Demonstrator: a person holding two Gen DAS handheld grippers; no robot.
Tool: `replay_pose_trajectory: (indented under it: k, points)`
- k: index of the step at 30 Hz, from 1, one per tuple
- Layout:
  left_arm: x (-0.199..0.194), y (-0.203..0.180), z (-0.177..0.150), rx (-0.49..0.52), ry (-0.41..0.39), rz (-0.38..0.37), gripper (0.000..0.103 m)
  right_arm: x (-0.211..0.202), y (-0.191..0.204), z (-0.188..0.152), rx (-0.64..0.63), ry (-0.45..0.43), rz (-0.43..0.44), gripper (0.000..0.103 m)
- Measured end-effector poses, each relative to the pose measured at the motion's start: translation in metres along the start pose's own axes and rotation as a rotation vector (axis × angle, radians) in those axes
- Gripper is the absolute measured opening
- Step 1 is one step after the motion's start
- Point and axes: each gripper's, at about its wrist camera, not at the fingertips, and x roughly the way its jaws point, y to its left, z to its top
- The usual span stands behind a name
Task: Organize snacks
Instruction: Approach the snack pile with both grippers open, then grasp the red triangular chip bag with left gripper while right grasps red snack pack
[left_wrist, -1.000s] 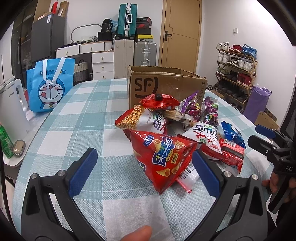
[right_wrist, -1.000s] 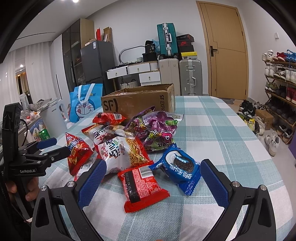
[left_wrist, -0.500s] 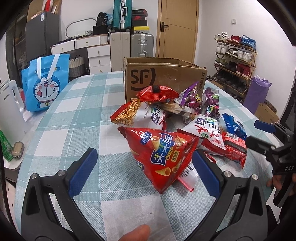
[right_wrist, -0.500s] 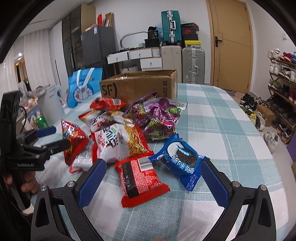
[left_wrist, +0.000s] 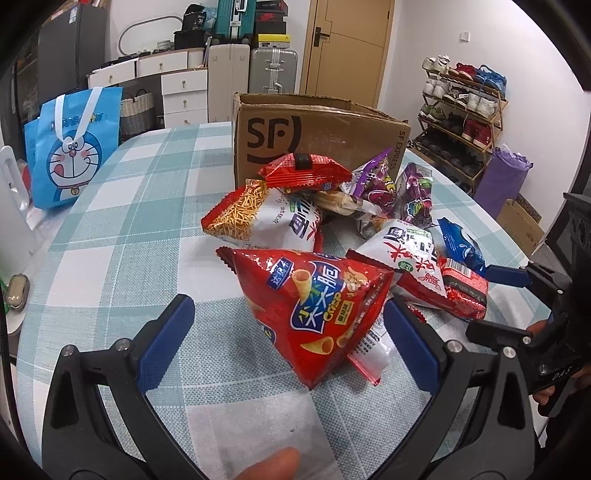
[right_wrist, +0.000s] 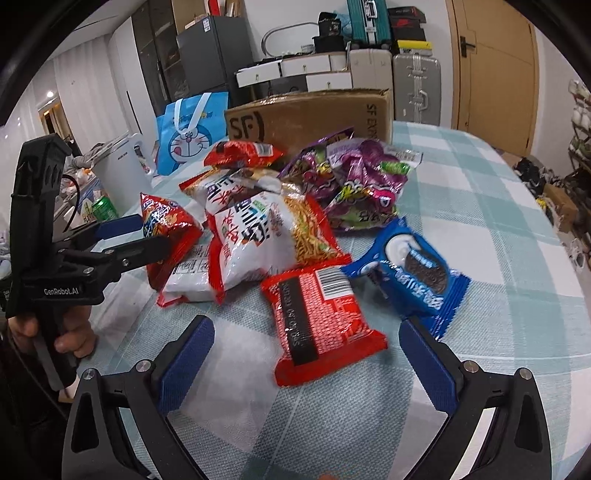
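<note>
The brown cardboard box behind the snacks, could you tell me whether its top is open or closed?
Open. The brown cardboard box shows a bare rim with no flaps across it in the left wrist view; its contents cannot be seen.

— Black plastic frames on the left gripper (left_wrist: 284, 328) and the right gripper (right_wrist: 303, 354), with little silver screws?

— Yes, and blue pads (right_wrist: 186, 363) on the fingers. White "GenRobot.AI" letters on one side.

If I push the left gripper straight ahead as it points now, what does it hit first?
Most likely the red triangular crisp bag: it sits right between the open jaws of the left gripper, nearest of the pile. The white noodle-snack bag lies behind it; exact depth is unclear.
</note>
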Motion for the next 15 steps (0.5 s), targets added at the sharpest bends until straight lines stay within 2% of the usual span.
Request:
replay_pose_trajectory:
  k: [5, 15]
  points:
    - [0.006, 0.001, 0.002, -0.002, 0.028, -0.013, 0.102, 0.011, 0.0, 0.004, -0.006, 0.062, -0.012, 0.087]
    - [0.019, -0.002, 0.007, 0.014, 0.074, -0.01, 0.102, 0.017, -0.001, 0.011, -0.038, 0.079, -0.043, 0.078]
